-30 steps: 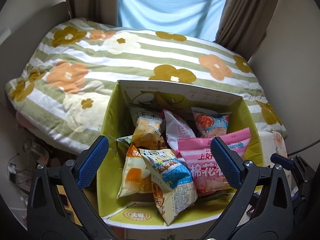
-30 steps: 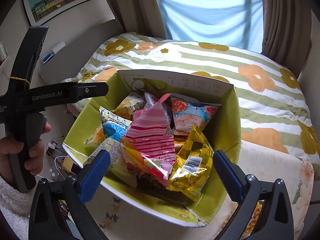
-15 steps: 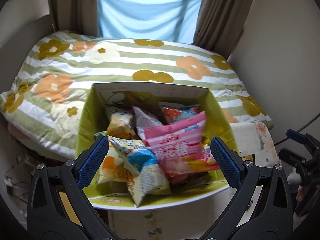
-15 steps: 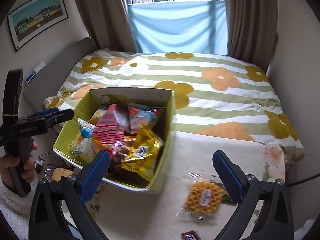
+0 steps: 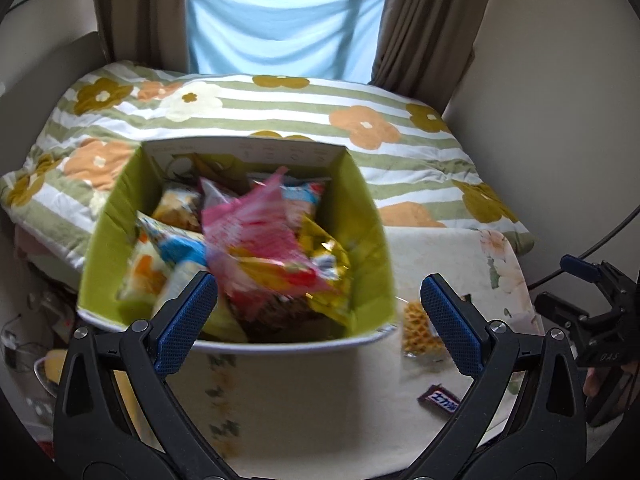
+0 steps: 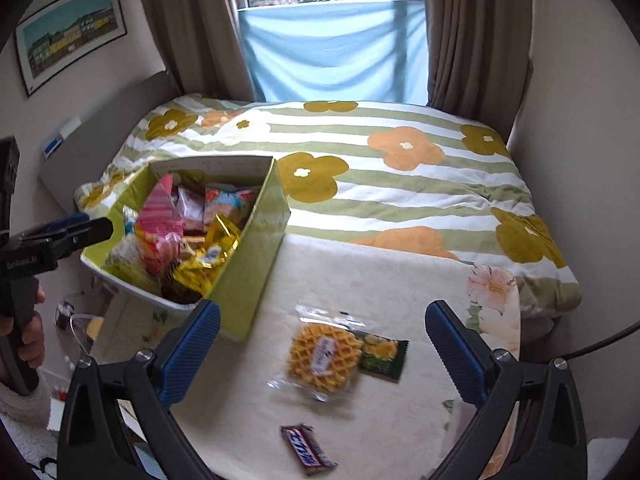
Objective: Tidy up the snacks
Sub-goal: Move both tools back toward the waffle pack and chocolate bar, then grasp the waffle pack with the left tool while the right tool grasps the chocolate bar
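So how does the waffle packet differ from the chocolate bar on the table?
The waffle packet is round, golden and in clear wrap; the chocolate bar is a narrow dark stick with blue lettering. The waffle packet is clearly larger. It overlaps a green sachet, while the chocolate bar lies alone, nearer the right gripper. Both lie flat on the table, outside the green box, untouched.

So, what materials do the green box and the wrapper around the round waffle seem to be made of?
The open green box looks like printed cardboard: flat stiff walls, matte green surface, pale cut rim. The round yellow waffle's wrapper seems to be clear, glossy plastic film: the waffle grid shows through it, and the edges crinkle.
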Demonstrator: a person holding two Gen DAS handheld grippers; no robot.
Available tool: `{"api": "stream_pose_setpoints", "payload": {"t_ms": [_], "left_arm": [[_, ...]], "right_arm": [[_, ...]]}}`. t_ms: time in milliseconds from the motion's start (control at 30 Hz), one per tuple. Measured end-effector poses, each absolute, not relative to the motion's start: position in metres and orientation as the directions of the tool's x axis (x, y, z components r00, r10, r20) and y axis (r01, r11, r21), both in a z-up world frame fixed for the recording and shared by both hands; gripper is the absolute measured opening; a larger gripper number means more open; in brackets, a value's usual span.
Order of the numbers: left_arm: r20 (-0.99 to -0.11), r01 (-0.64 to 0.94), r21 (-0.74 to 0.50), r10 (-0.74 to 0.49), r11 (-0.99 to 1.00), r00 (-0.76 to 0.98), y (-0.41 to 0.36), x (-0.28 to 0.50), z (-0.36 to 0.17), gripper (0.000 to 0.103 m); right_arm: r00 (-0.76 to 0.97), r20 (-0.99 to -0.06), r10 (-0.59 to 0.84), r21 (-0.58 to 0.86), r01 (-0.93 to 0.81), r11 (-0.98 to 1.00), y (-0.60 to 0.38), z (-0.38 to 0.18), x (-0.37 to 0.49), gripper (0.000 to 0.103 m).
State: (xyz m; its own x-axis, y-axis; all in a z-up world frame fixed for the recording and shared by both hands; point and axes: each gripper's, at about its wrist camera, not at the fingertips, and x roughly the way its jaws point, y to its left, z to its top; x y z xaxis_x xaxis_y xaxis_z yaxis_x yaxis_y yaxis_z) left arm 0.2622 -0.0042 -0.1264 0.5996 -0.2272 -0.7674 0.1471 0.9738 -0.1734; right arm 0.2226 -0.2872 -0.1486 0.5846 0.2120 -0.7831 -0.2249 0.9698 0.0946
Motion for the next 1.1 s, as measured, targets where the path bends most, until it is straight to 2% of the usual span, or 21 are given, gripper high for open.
{"api": "stream_pose_setpoints", "payload": {"t_ms": [267, 433, 767, 1100], "left_arm": [[-0.823, 0.146, -0.163, -0.216, 0.976, 0.526, -0.079, 0.23, -0.166, 0.101], [-0.869, 0.227, -0.133, -0.224, 0.965, 0.441, -0.123, 0.224, -0.19, 0.101], [-0.93, 0.375, -0.192, -0.29, 0.907, 0.225, -0.181, 0.261, -0.244, 0.101], [-0.972, 0.401, -0.142, -0.204, 0.905, 0.118, -0.214, 0.294, -0.304, 0.101]], "right_arm": [[0.487, -0.827, 0.28, 0.147, -0.294, 0.944, -0.324, -0.197, 0.201, 0.102], [0.45, -0.846, 0.286, 0.143, -0.324, 0.935, -0.333, -0.222, 0.187, 0.102], [0.414, -0.856, 0.309, 0.15, -0.373, 0.916, -0.323, -0.275, 0.157, 0.102], [0.386, -0.856, 0.343, 0.206, -0.354, 0.912, -0.305, -0.318, 0.143, 0.102]]}}
